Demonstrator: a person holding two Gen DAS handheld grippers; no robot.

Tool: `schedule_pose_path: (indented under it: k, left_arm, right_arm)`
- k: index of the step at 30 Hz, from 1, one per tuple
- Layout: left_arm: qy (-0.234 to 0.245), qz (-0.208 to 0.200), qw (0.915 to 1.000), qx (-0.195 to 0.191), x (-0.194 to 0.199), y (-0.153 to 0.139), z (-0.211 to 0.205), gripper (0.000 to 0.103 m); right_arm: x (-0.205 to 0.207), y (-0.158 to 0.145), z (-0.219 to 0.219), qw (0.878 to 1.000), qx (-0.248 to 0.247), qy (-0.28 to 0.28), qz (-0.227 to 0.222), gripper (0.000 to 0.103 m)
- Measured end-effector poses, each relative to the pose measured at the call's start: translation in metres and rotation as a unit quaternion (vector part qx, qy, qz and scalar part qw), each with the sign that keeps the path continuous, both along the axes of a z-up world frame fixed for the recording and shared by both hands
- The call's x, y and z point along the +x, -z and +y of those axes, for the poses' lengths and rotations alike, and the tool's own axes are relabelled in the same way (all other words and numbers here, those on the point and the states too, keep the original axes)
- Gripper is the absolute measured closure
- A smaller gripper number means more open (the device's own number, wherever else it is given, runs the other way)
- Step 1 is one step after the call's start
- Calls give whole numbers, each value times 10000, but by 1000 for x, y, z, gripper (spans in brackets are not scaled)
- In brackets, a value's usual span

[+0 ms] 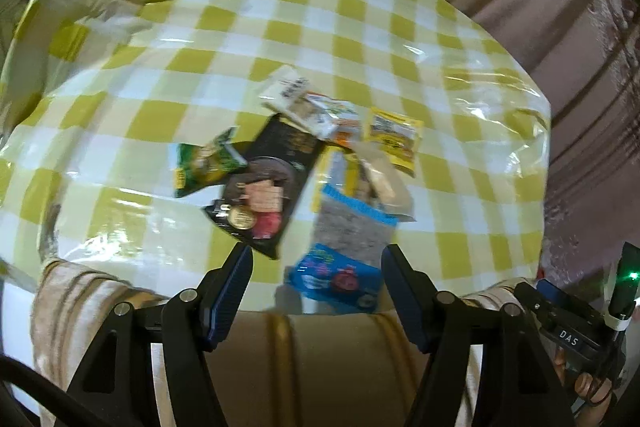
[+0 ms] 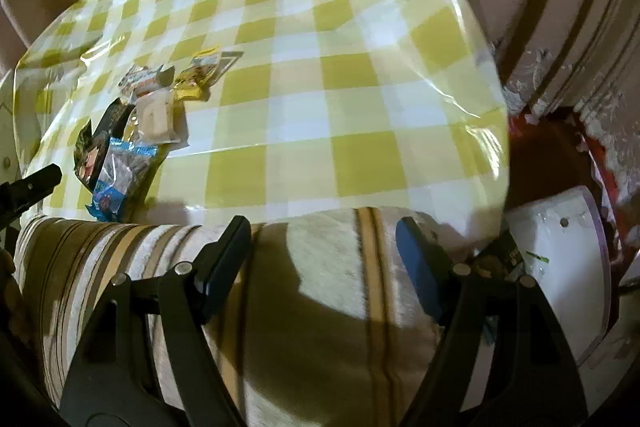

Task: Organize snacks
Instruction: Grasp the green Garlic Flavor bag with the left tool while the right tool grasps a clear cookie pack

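Black snack pack [image 1: 264, 183] lying flat, long axis diagonal across tablecloth [image 1: 280, 7]

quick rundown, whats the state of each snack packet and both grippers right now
left gripper: open, empty, over the table's near edge
right gripper: open, empty, over the striped cloth
blue packet: sealed, flat, nearest the left gripper
black packet: flat, partly under the white packet
green packet: lying beside the black one
yellow packet: flat, at the pile's far right
checked tablecloth: under wrinkled clear plastic
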State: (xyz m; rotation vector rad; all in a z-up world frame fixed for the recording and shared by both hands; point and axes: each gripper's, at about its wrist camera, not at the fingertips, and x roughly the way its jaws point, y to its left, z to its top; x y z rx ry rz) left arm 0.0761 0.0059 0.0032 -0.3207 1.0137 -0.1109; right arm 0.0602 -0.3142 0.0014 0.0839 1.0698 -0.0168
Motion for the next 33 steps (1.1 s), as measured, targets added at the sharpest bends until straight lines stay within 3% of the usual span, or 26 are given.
schedule_pose_path:
  k: [9,16,23,33]
  left_arm:
    - [-340,96,9993,90,8,7,32,36]
    - [-533,250,9974,425,24,16,55,36]
    - [-354,607,9923,1024,51,31,61,36]
    - [106,622,9865,1512,78,42,51,36]
  right_arm:
    - [20,3,26,9995,-6,-287,104,26]
    - [38,5,50,9984,43,-566,78,26]
    - [57,9,75,9961,40,-876,110,26]
    - [77,13,99,9932,88,-1144,196,26]
